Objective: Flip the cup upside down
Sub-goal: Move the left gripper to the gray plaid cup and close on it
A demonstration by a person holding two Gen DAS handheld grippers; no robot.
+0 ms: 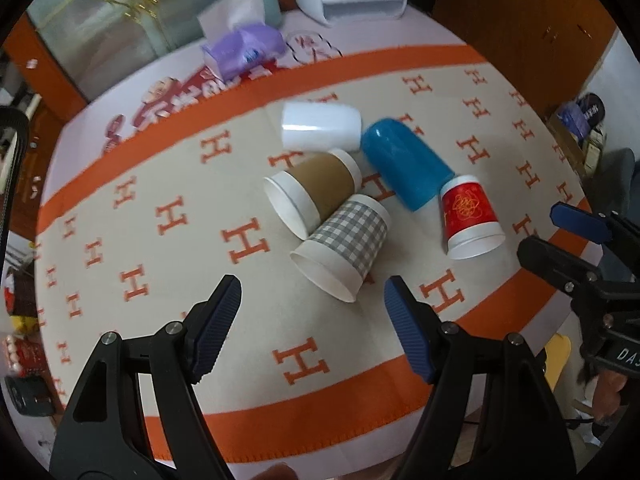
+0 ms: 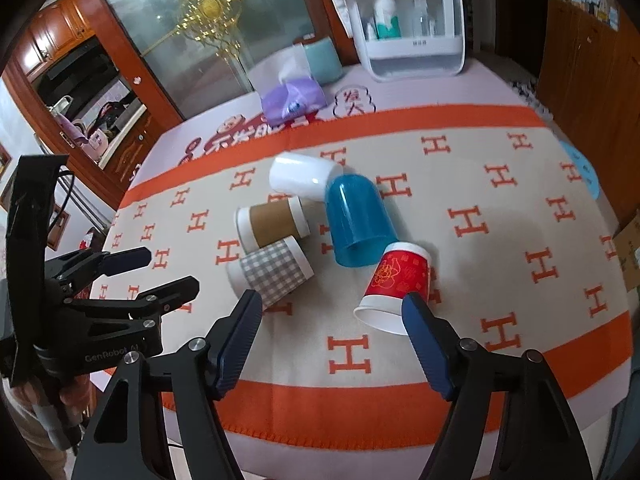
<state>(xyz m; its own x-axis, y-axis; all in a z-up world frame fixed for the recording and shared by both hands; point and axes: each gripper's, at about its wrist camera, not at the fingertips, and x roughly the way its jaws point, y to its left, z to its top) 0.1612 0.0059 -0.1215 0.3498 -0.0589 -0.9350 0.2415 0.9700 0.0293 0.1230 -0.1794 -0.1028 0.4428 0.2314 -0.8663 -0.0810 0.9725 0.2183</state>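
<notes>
Altogether we count five cups lying on their sides in a cluster near the middle of the blanket (image 1: 120, 240): a white cup (image 1: 320, 126), a blue cup (image 1: 406, 162), a brown-sleeved cup (image 1: 316, 188), a grey checked cup (image 1: 344, 246) and a red cup (image 1: 470, 220) with a gold pattern. The brown-sleeved and checked cups touch; the blue cup lies between the white and red ones. Our left gripper (image 1: 312, 328) and right gripper (image 2: 330, 338) each stand wide open, holding nothing, near the checked and red cups respectively. The blanket bears many orange "H" letters. Behind sit one purple tissue pack (image 1: 244, 50) and one white organizer box (image 2: 412, 28). The left gripper, seen from the right wrist, reads "GenRobot".
</notes>
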